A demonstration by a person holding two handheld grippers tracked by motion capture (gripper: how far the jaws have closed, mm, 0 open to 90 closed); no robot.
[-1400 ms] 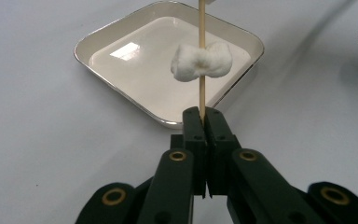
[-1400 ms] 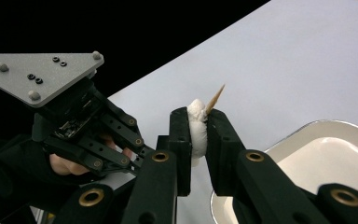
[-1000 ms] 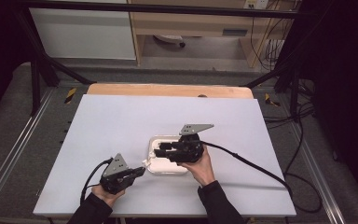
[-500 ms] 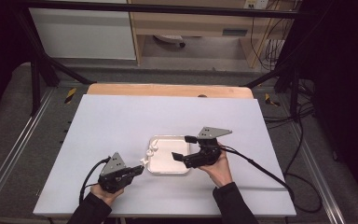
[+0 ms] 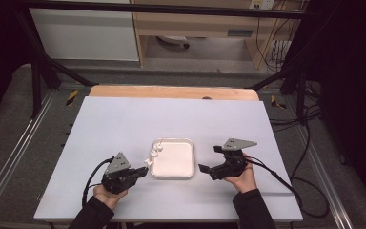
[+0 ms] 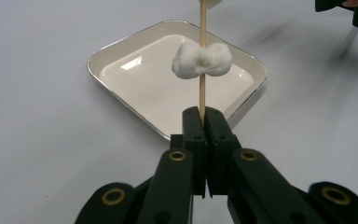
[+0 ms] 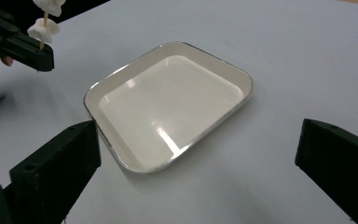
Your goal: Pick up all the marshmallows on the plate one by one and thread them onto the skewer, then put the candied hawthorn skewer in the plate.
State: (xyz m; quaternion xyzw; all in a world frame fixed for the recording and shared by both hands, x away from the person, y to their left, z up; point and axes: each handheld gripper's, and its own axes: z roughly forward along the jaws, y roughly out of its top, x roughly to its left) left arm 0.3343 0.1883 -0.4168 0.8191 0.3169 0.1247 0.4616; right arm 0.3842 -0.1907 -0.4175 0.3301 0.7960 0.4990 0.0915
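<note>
Left gripper (image 6: pixel 202 116) clamped on skewer (image 6: pixel 203 56), marshmallow (image 6: pixel 201 61) threaded just beyond the fingertips above tray (image 6: pixel 112 51), probably for steadiness; right gripper (image 7: pixel 198 154) empty, jaws just opened wide, tray ahead.

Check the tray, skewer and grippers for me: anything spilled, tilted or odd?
Nothing stands out. The tray lies flat and empty on the table. The left gripper is shut on the skewer, marshmallows intact. The right gripper, jaws just opened, holds nothing beside the tray.

One white tray (image 5: pixel 172 159), one wooden skewer (image 6: pixel 203 56), two marshmallows (image 5: pixel 155 151), two grippers (image 5: pixel 140 172), one table (image 5: pixel 124 124)
</note>
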